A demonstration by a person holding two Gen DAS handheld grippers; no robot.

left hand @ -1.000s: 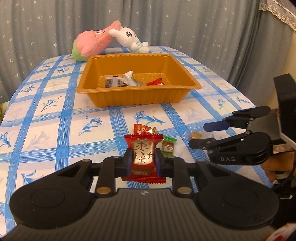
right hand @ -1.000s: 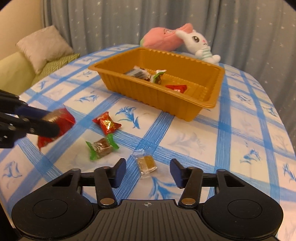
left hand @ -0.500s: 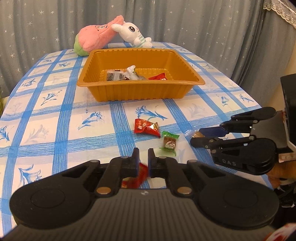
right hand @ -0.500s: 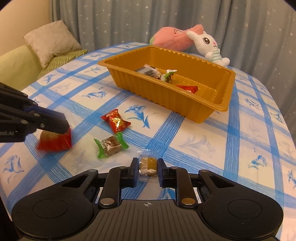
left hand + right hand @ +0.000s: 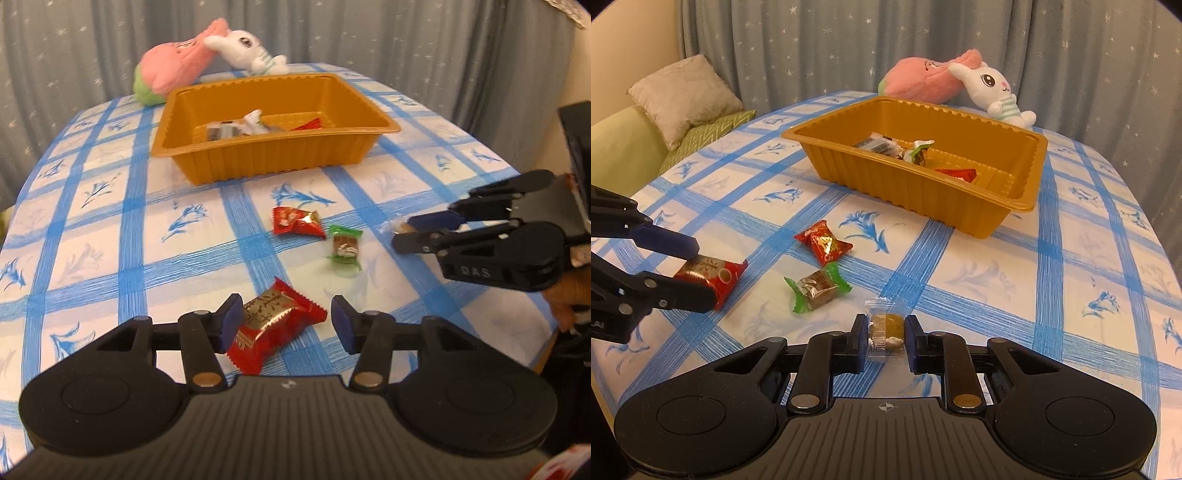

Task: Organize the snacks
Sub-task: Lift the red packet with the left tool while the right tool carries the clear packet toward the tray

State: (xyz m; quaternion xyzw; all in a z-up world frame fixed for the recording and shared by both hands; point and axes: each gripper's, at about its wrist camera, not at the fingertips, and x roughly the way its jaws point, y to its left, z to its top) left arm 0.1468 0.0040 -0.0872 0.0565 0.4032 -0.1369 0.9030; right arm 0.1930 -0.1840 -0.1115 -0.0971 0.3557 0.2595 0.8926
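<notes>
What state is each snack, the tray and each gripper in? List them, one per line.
left gripper: open, jaws just opening around the big red packet, which lies on the table
right gripper: shut on the clear-wrapped candy
red candy: loose on cloth
green-wrapped candy: loose on cloth
orange tray: upright, a few snacks inside

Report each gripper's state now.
Left gripper: open, just been opening; red snack packet lies between, unclamped.
Right gripper: shut on the clear-wrapped candy.

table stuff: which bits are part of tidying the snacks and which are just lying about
Part of the job:
orange tray
big red snack
small red candy
green-wrapped candy
clear-wrapped candy

Lying about:
pink plush
white bunny plush
cushion
</notes>
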